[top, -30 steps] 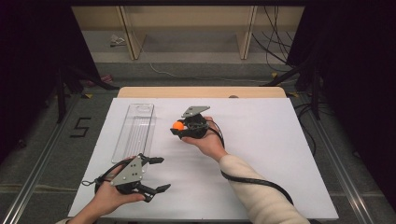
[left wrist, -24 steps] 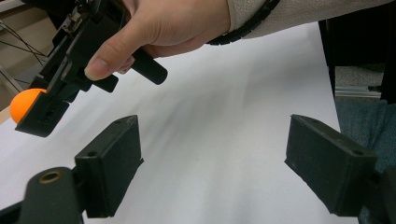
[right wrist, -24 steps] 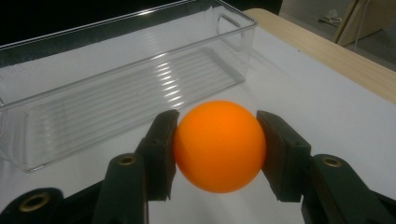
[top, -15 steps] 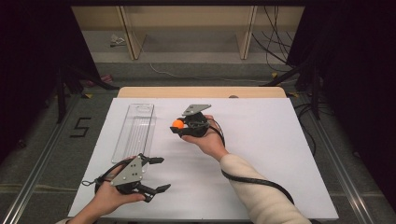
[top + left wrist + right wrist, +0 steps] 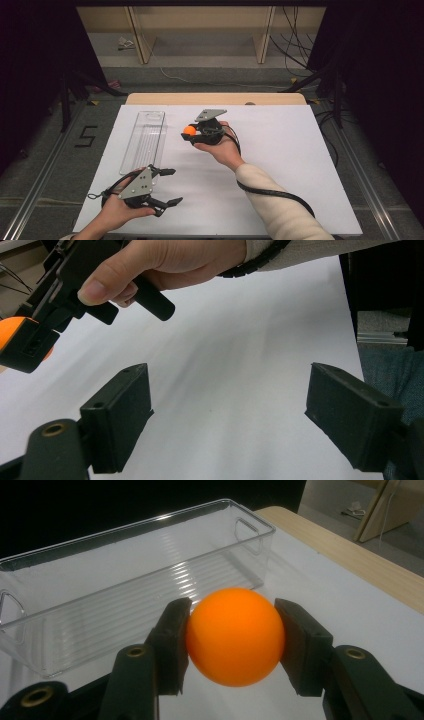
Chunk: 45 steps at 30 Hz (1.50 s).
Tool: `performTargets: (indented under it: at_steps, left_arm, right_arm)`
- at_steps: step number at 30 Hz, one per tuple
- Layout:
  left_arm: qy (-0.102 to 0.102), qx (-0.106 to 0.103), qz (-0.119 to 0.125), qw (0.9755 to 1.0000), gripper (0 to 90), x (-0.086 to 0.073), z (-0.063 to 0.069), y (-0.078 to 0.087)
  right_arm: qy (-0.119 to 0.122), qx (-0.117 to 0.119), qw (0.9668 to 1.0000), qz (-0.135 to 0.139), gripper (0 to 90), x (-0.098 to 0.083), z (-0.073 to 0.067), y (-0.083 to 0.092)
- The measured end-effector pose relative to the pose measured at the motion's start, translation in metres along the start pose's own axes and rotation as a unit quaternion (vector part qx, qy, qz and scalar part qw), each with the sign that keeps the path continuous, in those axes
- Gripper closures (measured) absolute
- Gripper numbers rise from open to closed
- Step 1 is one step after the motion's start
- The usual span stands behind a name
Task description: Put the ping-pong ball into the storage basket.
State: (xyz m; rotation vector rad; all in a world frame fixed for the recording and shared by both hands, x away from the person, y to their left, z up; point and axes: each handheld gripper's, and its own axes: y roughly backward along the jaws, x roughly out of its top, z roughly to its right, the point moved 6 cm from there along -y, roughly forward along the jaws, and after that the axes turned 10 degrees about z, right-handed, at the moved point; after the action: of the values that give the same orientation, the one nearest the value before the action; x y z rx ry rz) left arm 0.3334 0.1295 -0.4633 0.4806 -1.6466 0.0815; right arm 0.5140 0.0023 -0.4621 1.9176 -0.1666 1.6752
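An orange ball (image 5: 235, 636) is clamped between the jaws of the right gripper (image 5: 194, 134), held above the white table (image 5: 280, 150) just beside the clear tray (image 5: 145, 135). The ball could be squeezed out sideways (smooth and round, pinched at two small spots) if the grip is tilted. The pad contact is revealed in the right gripper view; the left gripper (image 5: 167, 187), gaping and empty, is seen from above

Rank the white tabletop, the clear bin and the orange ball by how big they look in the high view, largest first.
1. white tabletop, by far the largest.
2. clear bin, a long narrow tray on its left side.
3. orange ball, a small dot clamped in the right gripper, beside the bin.
No two look alike here.
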Motion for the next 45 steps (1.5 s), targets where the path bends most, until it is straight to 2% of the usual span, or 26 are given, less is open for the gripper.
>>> performTargets:
  at_steps: [25, 45]
  left_arm:
    - [0.000, 0.000, 0.001, 1.0000, 17.8, 0.000, 0.000, 0.000]
    - [-0.001, -0.001, -0.001, 1.0000, 17.8, 0.000, 0.000, 0.000]
  right_arm:
    - [0.007, 0.005, 0.9999, 0.010, 51.4, 0.016, -0.004, 0.000]
    - [0.012, 0.010, 0.9998, 0.009, 51.4, 0.021, -0.008, -0.004]
